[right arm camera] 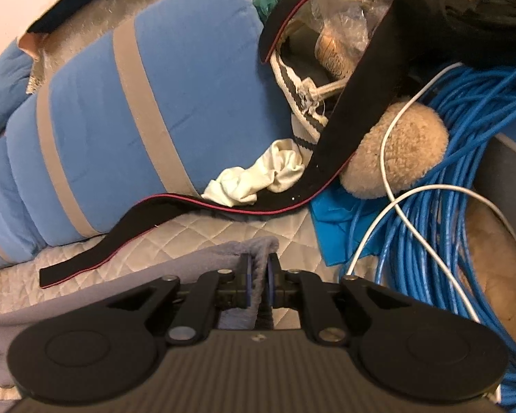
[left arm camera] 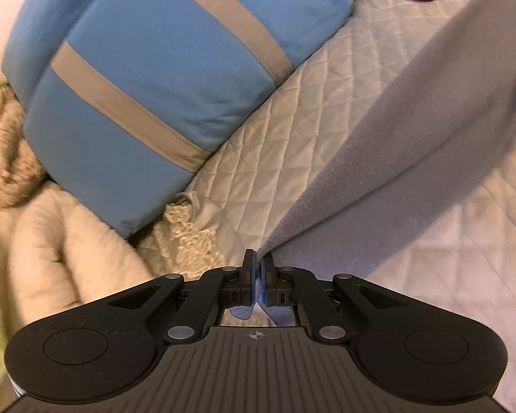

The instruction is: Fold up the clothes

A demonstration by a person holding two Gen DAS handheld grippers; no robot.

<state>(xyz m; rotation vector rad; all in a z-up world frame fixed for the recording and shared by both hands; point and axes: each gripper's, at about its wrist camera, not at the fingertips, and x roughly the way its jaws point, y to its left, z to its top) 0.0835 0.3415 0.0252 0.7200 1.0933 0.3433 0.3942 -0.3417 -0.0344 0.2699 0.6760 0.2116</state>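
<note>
The left claw [left arm camera: 257, 268] is pinched tight on an edge of the grey fleece garment [left arm camera: 413, 130], which stretches away from it in a taut sheet up and to the right above the quilted bed cover [left arm camera: 258, 172]. The right claw [right arm camera: 258, 272] is likewise closed on a bunched fold of the same garment [right arm camera: 196, 261], held just over the quilt. A blue cushion with grey stripes [left arm camera: 161, 79] lies beyond, with a black strap [right arm camera: 175, 213] and coiled blue cable [right arm camera: 464, 179] near the right claw.
</note>
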